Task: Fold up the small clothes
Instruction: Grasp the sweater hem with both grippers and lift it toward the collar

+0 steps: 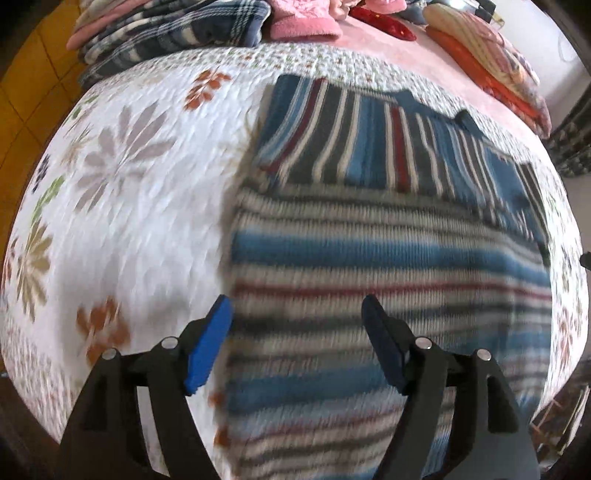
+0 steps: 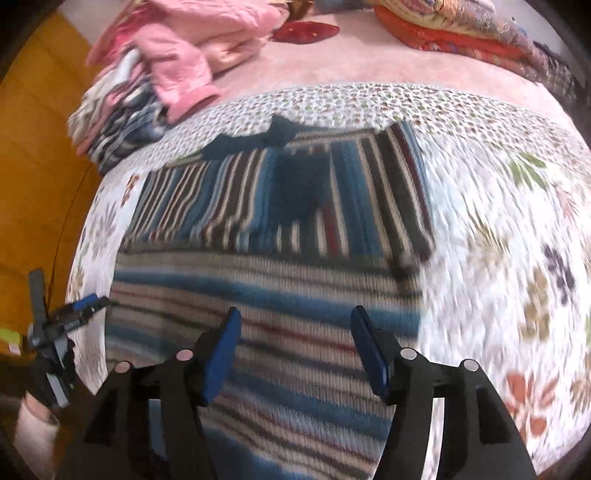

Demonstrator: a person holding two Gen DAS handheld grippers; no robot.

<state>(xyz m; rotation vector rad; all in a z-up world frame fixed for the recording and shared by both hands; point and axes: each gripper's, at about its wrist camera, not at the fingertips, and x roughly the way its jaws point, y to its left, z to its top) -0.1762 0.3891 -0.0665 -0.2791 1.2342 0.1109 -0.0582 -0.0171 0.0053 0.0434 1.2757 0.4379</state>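
A small knitted sweater with blue, white, grey and red stripes lies flat on a white floral quilt. Its far part is folded, with stripes running lengthwise, and the near part shows crosswise stripes. My left gripper hovers open over the sweater's near left edge, nothing between its blue pads. In the right wrist view the same sweater fills the middle. My right gripper stands open above its near part, holding nothing. The left gripper shows at the far left edge, held by a hand.
A pile of folded clothes, plaid and pink, sits at the back left of the bed. More pink garments and orange patterned bedding lie along the back on a pink sheet. A yellow floor lies to the left.
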